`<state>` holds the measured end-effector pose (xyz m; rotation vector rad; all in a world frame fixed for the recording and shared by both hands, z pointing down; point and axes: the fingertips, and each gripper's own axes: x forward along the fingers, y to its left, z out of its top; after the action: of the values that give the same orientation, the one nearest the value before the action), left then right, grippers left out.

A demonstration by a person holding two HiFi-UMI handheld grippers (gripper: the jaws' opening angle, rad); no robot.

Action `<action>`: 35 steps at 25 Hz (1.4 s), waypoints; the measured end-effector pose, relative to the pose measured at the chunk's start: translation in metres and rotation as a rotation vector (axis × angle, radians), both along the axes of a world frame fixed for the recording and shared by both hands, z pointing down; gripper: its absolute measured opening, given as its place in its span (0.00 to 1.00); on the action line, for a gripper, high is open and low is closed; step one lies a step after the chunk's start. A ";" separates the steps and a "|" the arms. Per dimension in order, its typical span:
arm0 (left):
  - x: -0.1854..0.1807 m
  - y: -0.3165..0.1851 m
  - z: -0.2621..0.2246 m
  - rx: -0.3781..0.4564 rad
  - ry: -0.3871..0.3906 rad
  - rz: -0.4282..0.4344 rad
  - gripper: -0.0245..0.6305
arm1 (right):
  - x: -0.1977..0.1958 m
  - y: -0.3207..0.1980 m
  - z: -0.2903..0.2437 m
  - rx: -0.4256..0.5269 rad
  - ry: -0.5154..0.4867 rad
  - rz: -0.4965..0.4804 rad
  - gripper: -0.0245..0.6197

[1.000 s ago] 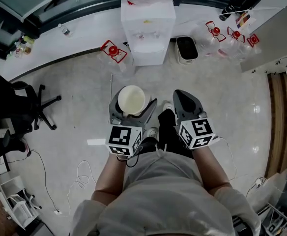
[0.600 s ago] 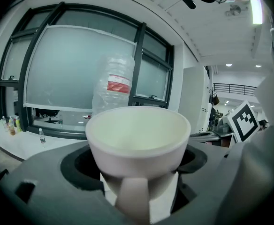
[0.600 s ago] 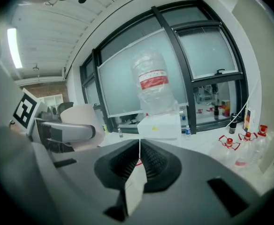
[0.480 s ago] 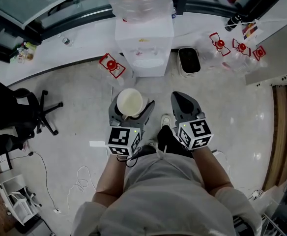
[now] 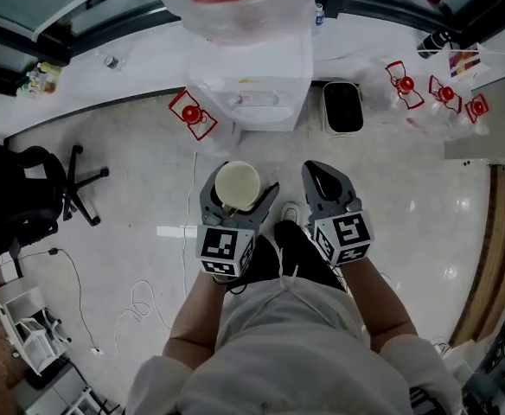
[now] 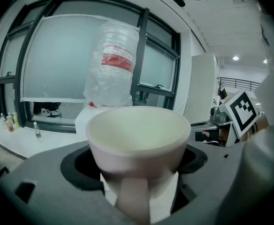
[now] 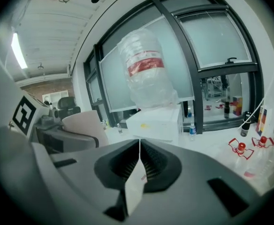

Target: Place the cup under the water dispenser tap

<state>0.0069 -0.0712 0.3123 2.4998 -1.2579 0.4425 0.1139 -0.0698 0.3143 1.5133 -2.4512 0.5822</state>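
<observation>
Pale floor (image 5: 123,188) runs to a windowed wall. The left hand-held gripper (image 5: 240,190) pinches the upright white cup (image 5: 235,180) above the floor, near the dispenser (image 5: 252,93) but apart from it. The right hand-held gripper (image 5: 325,176) alongside has its jaws pressed together on nothing.

Cup (image 5: 237,182): one. Grippers: two, the left gripper (image 5: 240,188) and the right gripper (image 5: 323,173). Water dispenser (image 5: 251,93): one, 12 o'clock. Red-capped jugs (image 5: 192,115): four, one at 11 o'clock and three at 2 o'clock. Black bin (image 5: 342,108): one. Office chair (image 5: 28,188): one, 9 o'clock.
</observation>
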 end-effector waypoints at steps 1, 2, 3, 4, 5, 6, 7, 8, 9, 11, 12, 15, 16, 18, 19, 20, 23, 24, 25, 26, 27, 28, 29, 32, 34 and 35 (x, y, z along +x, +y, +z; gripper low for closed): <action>0.001 -0.004 0.007 0.001 -0.002 -0.004 0.74 | 0.001 -0.004 0.006 -0.010 0.009 -0.002 0.08; 0.001 -0.009 0.015 0.011 -0.006 -0.005 0.74 | 0.002 -0.009 0.012 -0.018 0.018 -0.004 0.08; 0.000 -0.015 0.024 0.028 -0.013 -0.005 0.74 | 0.002 -0.014 0.018 -0.025 0.025 -0.005 0.08; -0.002 -0.021 0.032 0.049 -0.023 -0.004 0.74 | 0.002 -0.020 0.025 -0.032 0.031 -0.006 0.08; -0.004 -0.028 0.042 0.065 -0.031 -0.005 0.74 | 0.000 -0.025 0.031 -0.038 0.037 -0.008 0.08; -0.007 -0.035 0.052 0.074 -0.038 -0.006 0.74 | -0.002 -0.031 0.038 -0.044 0.044 -0.010 0.08; -0.010 -0.042 0.062 0.077 -0.043 -0.007 0.74 | -0.004 -0.036 0.045 -0.049 0.052 -0.014 0.08; -0.012 -0.049 0.073 0.074 -0.047 -0.008 0.74 | -0.006 -0.041 0.053 -0.052 0.061 -0.017 0.08; -0.015 -0.056 0.085 0.065 -0.050 -0.007 0.74 | -0.008 -0.045 0.061 -0.055 0.069 -0.020 0.08; -0.018 -0.066 0.109 0.041 -0.055 -0.001 0.74 | -0.012 -0.051 0.079 -0.068 0.079 -0.019 0.08; -0.020 -0.071 0.121 0.030 -0.059 0.005 0.74 | -0.013 -0.054 0.089 -0.079 0.083 -0.015 0.08; -0.025 -0.084 0.158 -0.003 -0.066 0.023 0.74 | -0.015 -0.064 0.121 -0.108 0.098 0.005 0.08; -0.027 -0.088 0.170 -0.015 -0.065 0.028 0.74 | -0.016 -0.067 0.132 -0.115 0.103 0.013 0.08; -0.032 -0.093 0.193 -0.034 -0.065 0.041 0.74 | -0.019 -0.071 0.154 -0.134 0.112 0.023 0.08; -0.033 -0.096 0.204 -0.040 -0.068 0.049 0.74 | -0.021 -0.073 0.165 -0.143 0.116 0.025 0.08; -0.035 -0.098 0.215 -0.043 -0.071 0.057 0.74 | -0.025 -0.075 0.174 -0.150 0.119 0.024 0.08; -0.038 -0.108 0.246 -0.052 -0.070 0.066 0.74 | -0.039 -0.083 0.204 -0.159 0.126 -0.003 0.08; -0.038 -0.111 0.256 -0.059 -0.064 0.062 0.74 | -0.043 -0.085 0.214 -0.161 0.126 -0.015 0.08; -0.038 -0.113 0.265 -0.065 -0.057 0.058 0.74 | -0.047 -0.086 0.223 -0.163 0.126 -0.025 0.08; -0.037 -0.116 0.275 -0.065 -0.055 0.056 0.74 | -0.050 -0.088 0.231 -0.162 0.125 -0.033 0.08; -0.037 -0.119 0.284 -0.059 -0.057 0.056 0.74 | -0.054 -0.091 0.238 -0.154 0.125 -0.039 0.08; -0.038 -0.123 0.293 -0.049 -0.062 0.055 0.74 | -0.058 -0.093 0.245 -0.146 0.124 -0.043 0.08; -0.040 -0.127 0.302 -0.040 -0.067 0.051 0.74 | -0.061 -0.095 0.251 -0.141 0.123 -0.047 0.08; -0.047 -0.135 0.328 -0.023 -0.070 0.028 0.74 | -0.070 -0.097 0.274 -0.150 0.118 -0.048 0.08; -0.050 -0.143 0.341 -0.011 -0.068 0.017 0.74 | -0.076 -0.101 0.288 -0.156 0.115 -0.049 0.08; -0.050 -0.147 0.346 -0.003 -0.069 0.016 0.74 | -0.079 -0.104 0.293 -0.154 0.114 -0.051 0.08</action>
<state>-0.0431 -0.2179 0.6582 2.5132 -1.2625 0.5386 0.0347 -0.1735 0.6074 1.3810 -2.2958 0.6400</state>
